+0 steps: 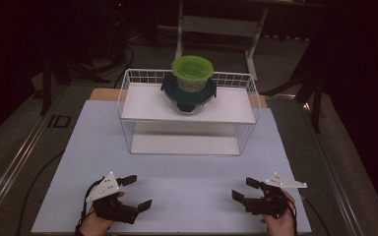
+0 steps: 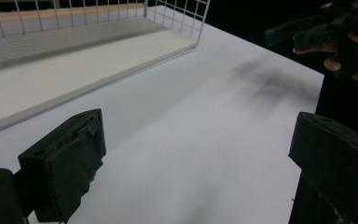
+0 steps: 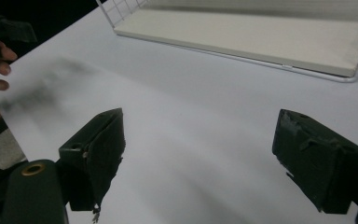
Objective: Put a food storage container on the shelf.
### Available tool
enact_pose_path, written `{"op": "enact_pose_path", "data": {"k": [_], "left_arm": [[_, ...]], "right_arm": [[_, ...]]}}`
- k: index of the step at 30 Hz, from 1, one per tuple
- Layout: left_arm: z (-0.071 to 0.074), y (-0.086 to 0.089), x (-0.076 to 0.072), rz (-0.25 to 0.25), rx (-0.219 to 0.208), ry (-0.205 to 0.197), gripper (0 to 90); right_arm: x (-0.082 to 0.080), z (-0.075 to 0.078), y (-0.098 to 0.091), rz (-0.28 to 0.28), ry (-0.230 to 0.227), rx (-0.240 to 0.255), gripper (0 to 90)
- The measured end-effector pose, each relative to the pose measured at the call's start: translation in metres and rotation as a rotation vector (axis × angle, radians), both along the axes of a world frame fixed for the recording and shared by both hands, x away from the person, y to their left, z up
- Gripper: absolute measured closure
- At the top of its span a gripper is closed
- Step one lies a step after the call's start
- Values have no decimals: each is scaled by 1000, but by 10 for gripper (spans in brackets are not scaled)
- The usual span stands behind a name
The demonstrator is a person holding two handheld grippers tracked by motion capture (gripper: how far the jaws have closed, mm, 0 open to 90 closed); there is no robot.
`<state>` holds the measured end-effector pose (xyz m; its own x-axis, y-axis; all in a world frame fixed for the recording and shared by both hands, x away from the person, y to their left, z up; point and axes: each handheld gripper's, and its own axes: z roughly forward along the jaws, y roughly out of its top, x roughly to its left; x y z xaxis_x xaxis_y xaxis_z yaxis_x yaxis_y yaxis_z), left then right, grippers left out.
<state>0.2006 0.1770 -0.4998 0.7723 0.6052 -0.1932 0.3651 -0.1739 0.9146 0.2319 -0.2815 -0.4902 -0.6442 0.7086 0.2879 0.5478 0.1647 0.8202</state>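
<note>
We hold the left tool (image 1: 137,192) and the right tool (image 1: 242,189) low over the near edge of the white tabletop (image 1: 187,167), well apart from each other, both with jaws spread wide and nothing between them. Farther back, the green-lidded container (image 1: 192,73) sits stacked on a dark-lidded glass bowl (image 1: 189,96), on the upper shelf of the white wire rack (image 1: 128,93).
</note>
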Motion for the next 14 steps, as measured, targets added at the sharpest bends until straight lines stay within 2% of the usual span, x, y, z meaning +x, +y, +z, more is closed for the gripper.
{"op": "enact_pose_path", "data": {"k": [5,14], "left_arm": [[0,3,1,5,-33,-5,30],[-2,3,2,15,-49,6,31]], "right_arm": [[1,0,-1,-7,-11,0,167],[2,-2,-3,-15,-5,7,167]]}}
